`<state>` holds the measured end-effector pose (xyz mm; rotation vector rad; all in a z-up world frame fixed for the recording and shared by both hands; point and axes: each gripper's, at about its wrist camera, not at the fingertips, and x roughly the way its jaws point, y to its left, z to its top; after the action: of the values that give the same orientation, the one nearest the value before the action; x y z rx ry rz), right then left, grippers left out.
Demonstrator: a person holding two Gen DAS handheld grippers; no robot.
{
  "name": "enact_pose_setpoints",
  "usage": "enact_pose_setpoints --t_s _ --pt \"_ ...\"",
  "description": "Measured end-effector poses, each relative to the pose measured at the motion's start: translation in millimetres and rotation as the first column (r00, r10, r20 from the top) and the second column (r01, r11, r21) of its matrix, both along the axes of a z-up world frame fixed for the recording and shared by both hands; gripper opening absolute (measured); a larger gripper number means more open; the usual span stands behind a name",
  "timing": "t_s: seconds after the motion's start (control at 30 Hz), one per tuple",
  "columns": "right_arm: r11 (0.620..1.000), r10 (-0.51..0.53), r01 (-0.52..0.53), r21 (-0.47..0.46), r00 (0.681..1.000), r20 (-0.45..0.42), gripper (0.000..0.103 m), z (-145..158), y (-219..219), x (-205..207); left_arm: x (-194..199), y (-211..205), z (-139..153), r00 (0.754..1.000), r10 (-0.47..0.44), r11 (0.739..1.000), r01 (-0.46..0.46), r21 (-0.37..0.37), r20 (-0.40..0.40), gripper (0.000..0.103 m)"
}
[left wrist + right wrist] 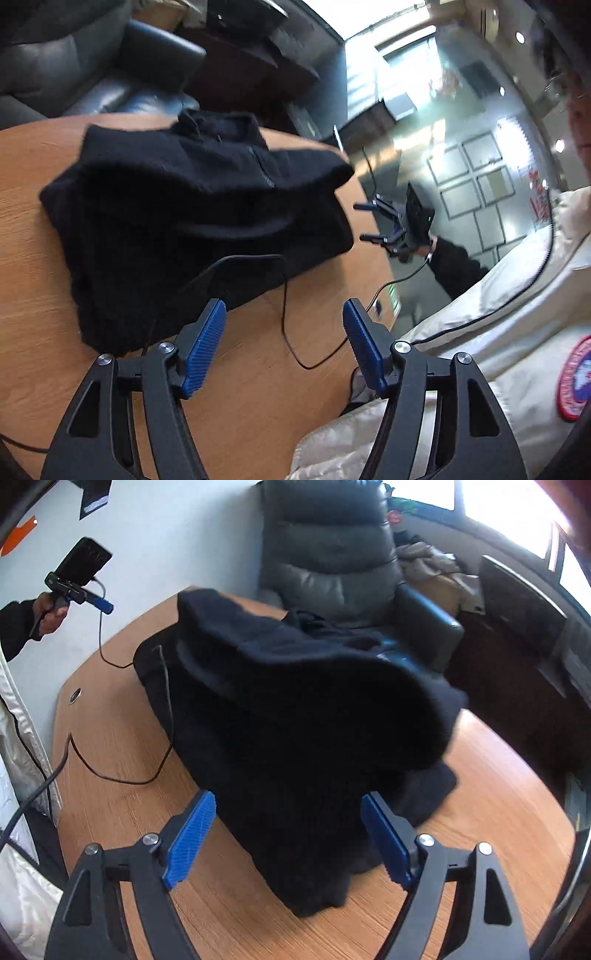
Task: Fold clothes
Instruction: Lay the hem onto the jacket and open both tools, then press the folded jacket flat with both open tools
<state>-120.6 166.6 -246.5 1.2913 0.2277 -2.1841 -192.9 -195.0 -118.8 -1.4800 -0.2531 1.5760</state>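
A bulky black knitted garment point(295, 709) lies folded in a heap on the rounded wood-grain surface point(491, 786). The right hand-held gripper point(288, 834), its blue ribbed pads spread wide and empty, hovers just in front of the garment's near edge. At upper left, a hand point(50, 614) grips the left hand-held gripper point(105, 605), well apart from the cloth. A thin black cable point(110, 771) trails across the wood. A grey leather armchair point(332, 554) stands behind.

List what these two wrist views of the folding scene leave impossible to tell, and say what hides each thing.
- Black garment: its type and fold lines are lost in both views; dark fabric, motion blur.
- Wooden table: near edge cut off by the right wrist frame.
- Thin black cable: its far end disappears over the garment in the left wrist view.
- Round jacket patch: wording blurred, cropped by the fisheye rim.
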Motion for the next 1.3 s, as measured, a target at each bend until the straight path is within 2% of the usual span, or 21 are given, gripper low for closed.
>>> enact_pose_setpoints --t_s 0.07,0.17,0.27,0.33,0.47,0.57,0.63,0.77,0.83,0.9,1.0,1.1,1.17,1.2,1.23,1.27,1.3 --pt "1.000 0.008 -0.008 -0.012 1.000 0.002 0.081 -30 -16 -18 -18 23 -33 0.999 -0.030 0.998 0.032 -0.054 0.021 0.064" --pt "1.000 -0.005 0.005 0.008 1.000 -0.022 0.081 -52 -24 -53 -66 27 -63 0.998 0.052 0.996 -0.050 -0.078 0.028 0.062" --pt "0.999 -0.042 0.043 0.012 0.996 -0.082 0.081 -50 -21 -81 -102 26 -60 0.994 0.109 0.994 -0.109 -0.031 -0.017 0.062" --pt "0.996 -0.093 0.092 -0.008 0.989 -0.112 0.081 -46 -15 -98 -116 28 -47 0.989 0.134 0.991 -0.132 0.035 -0.065 0.063" --pt "0.981 -0.194 0.188 -0.051 0.966 -0.169 0.081 -39 -1 -131 -149 22 -30 0.961 0.246 0.960 -0.224 0.166 -0.127 0.068" --pt "0.963 -0.270 0.257 -0.086 0.940 -0.208 0.081 -33 9 -156 -178 16 -40 0.933 0.348 0.928 -0.329 0.173 -0.091 0.070" --pt "0.948 -0.316 0.304 -0.092 0.930 -0.187 0.081 -42 10 -163 -186 19 -53 0.934 0.353 0.928 -0.342 0.149 -0.057 0.070" --pt "0.947 -0.321 0.314 -0.070 0.931 -0.173 0.081 -56 10 -149 -155 45 -73 0.977 0.206 0.974 -0.200 0.103 -0.050 0.072" --pt "0.953 -0.303 0.302 -0.033 0.937 -0.175 0.081 -66 5 -130 -137 49 -92 0.986 0.164 0.985 -0.163 0.055 -0.017 0.071" --pt "0.955 -0.293 0.298 0.004 0.942 -0.164 0.082 -77 4 -106 -116 41 -103 0.985 0.174 0.983 -0.174 0.049 0.008 0.068" --pt "0.943 -0.331 0.333 -0.001 0.936 -0.118 0.084 -87 -5 -78 -81 23 -113 0.977 0.208 0.976 -0.210 0.060 0.036 0.060" --pt "0.942 -0.334 0.334 -0.015 0.939 -0.080 0.084 -83 -12 -50 -46 5 -123 0.968 0.242 0.967 -0.246 0.070 0.065 0.052" --pt "0.943 -0.332 0.332 -0.016 0.942 -0.047 0.084 -75 -18 -40 -23 -2 -121 0.964 0.255 0.965 -0.258 0.041 0.076 0.053" --pt "0.943 -0.330 0.328 -0.055 0.944 -0.029 0.084 -64 -21 -41 -14 -3 -118 0.963 0.258 0.965 -0.261 0.026 0.081 0.057" --pt "0.949 -0.297 0.294 -0.118 0.955 -0.012 0.084 -54 -27 -48 -8 -3 -114 0.962 0.261 0.965 -0.263 0.018 0.085 0.066" --pt "0.949 -0.261 0.257 -0.184 0.965 0.003 0.084 -45 -33 -55 -5 0 -109 0.963 0.261 0.965 -0.263 0.017 0.075 0.068" --pt "0.954 -0.221 0.223 -0.202 0.975 0.032 0.084 -50 -44 -69 -5 4 -101 0.965 0.258 0.965 -0.259 0.026 0.049 0.068"
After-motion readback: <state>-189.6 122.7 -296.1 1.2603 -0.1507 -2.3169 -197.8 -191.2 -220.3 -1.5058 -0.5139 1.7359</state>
